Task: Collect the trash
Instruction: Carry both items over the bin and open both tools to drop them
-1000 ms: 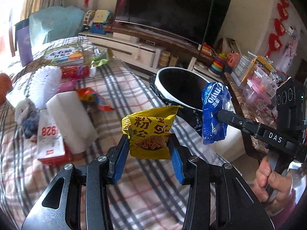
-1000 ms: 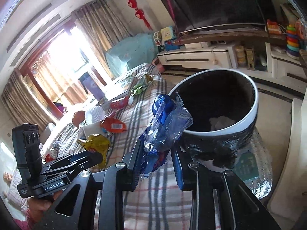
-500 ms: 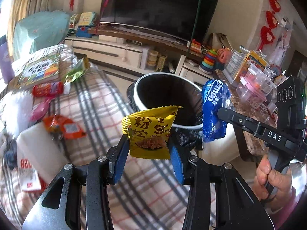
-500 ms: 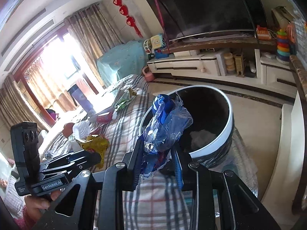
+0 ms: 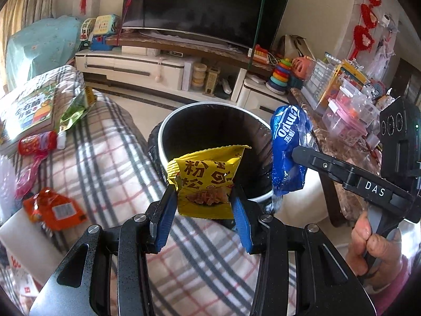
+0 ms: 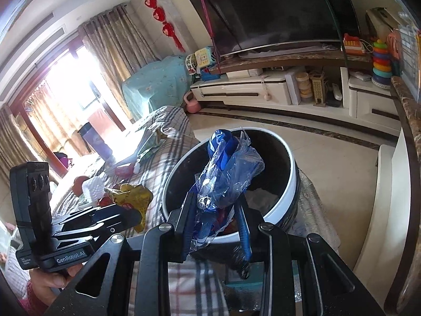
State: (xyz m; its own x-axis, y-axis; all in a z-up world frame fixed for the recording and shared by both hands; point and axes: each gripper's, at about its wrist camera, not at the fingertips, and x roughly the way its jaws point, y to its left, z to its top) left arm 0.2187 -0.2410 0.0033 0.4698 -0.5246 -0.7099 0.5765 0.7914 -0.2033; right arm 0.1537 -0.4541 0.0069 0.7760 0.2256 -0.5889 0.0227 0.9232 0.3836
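Left hand-held gripper (image 5: pixel 204 197) clenched on yellow snack packet (image 5: pixel 206 181), pads pinching both side edges, packet upright. Right hand-held gripper (image 6: pixel 217 210) clenched on crumpled blue wrapper (image 6: pixel 226 173), clear film flaring above the pads.

Trash bin (image 5: pixel 259 197) directly ahead of and below both: round, white rim, black liner, mouth up. Yellow packet sits over the near rim arc as seen from the left wrist; blue wrapper over the near part of the mouth from the right wrist. Some pale crumpled trash (image 6: pixel 260 197) already at the bottom.

Step in hand, by judgement: carry to bin, then drop. To do well:
- push both a bit further ahead so each load hangs clear inside the rim, not above it
- release one at a time; light film may cling to a pad, so open wide
- keep the two tools apart; blue wrapper close to the right of the yellow packet over the same opening

Around:
- plaid-covered surface (image 5: pixel 110 158) under and left of the left tool; bed or sofa, cannot tell
- more to collect there: orange packet (image 5: pixel 55 210) left and near, red wrapper (image 5: pixel 36 143) further left, green bag (image 5: pixel 73 108) beyond it, book (image 5: pixel 29 110) far left
- TV (image 5: pixel 208 8) and low cabinet (image 5: pixel 131 65) well beyond the bin; toy clutter on bench (image 5: pixel 342 144) right of the bin

Nothing blocking the bin mouth. Main risk: drop short onto the rim or the plaid cover.
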